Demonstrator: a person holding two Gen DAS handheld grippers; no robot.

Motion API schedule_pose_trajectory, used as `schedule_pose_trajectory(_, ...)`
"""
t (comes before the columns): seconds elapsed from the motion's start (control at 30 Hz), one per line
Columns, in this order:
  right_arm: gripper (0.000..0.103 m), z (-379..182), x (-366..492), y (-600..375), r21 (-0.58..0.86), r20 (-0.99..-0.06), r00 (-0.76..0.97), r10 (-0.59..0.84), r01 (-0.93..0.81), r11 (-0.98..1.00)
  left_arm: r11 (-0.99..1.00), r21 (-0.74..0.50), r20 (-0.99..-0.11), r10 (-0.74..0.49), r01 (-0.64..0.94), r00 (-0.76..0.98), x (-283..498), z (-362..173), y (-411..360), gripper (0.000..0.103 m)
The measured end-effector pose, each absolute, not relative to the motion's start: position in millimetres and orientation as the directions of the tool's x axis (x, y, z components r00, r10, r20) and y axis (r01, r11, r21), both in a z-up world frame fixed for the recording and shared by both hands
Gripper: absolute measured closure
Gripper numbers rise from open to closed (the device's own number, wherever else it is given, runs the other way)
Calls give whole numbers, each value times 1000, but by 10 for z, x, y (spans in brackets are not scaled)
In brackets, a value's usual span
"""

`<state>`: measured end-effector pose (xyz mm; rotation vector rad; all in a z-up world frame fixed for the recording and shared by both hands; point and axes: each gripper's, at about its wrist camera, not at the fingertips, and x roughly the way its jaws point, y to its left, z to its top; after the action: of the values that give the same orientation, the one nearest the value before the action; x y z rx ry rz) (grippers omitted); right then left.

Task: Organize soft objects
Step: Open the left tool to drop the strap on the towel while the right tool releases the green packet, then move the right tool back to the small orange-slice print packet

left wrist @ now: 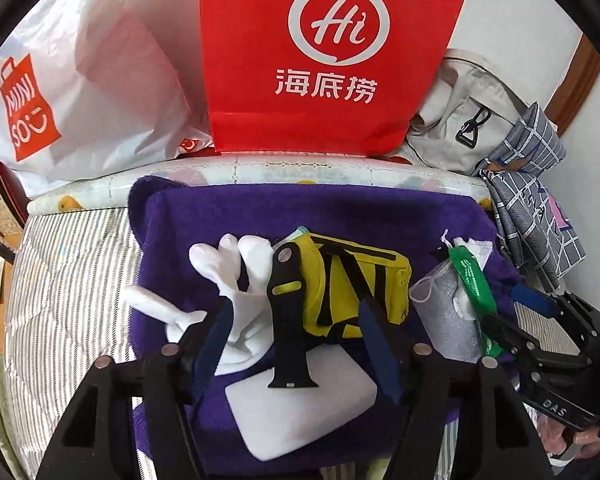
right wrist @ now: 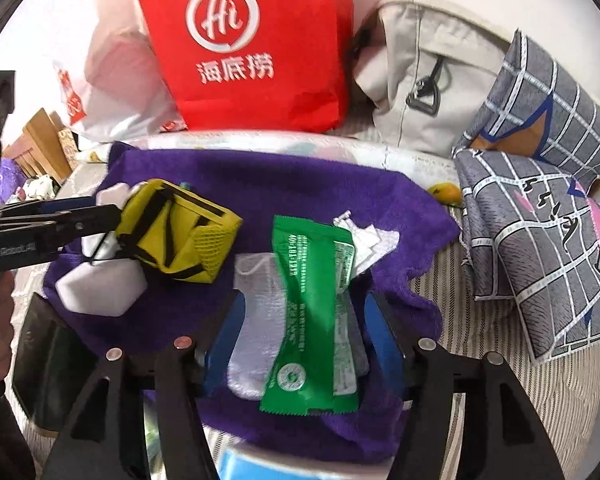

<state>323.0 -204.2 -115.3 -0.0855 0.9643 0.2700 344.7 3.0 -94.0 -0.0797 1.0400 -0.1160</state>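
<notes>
On the bed, a purple towel (left wrist: pixel 260 216) carries the soft things: a white glove (left wrist: pixel 236 280), a black watch strap (left wrist: pixel 288 320), a yellow pouch (left wrist: pixel 356 280) and, to the right, a green packet (right wrist: pixel 316 312) lying over a grey cloth bag (right wrist: pixel 256 320).

The left gripper (left wrist: pixel 296 340) is spread wide around the strap and grasps nothing. The right gripper (right wrist: pixel 304 344) is also released, its blue fingers (right wrist: pixel 224 344) flanking the packet.

To do this well, I would lower the right gripper until both fingers sit beside the packet's narrow middle, close gently, and lift slowly so the bag beneath does not drag along. The slick wrapper may slip.
</notes>
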Motion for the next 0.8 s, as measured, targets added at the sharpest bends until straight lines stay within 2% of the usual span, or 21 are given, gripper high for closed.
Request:
schedule_pose_trajectory(0.23,38,-921,2902,-1894,36,-794,573,205,-292,956,990,-139,-840,-125,14,528,3216,-761,245,39)
schedule_pose_trajectory(0.4,38,-878,2565,-1758,88,-785,560,266,-324,942,991,-127,-833,-92,-28,546,2989,-698,431,39)
schedule_pose_trajectory(0.47,46,-902,2419,-1668,110,-787,546,287,-333,937,990,-134,-831,-87,-46,550,2892,-687,525,39)
schedule_pose_trajectory(0.53,66,-946,2293,-1560,127,-797,519,309,-357,926,988,-145,-827,-88,-59,555,2785,-675,621,39)
schedule_pose_trajectory(0.57,69,-978,2224,-1497,137,-802,502,322,-370,919,987,-147,-826,-86,-65,557,2745,-672,656,39)
schedule_pose_trajectory(0.6,72,-1014,2166,-1436,148,-808,486,333,-380,913,987,-147,-825,-82,-71,560,2696,-667,692,39)
schedule_pose_trajectory(0.8,72,-1242,1892,-1152,243,-826,395,402,-394,886,987,-126,-816,-46,-100,576,2419,-669,886,39)
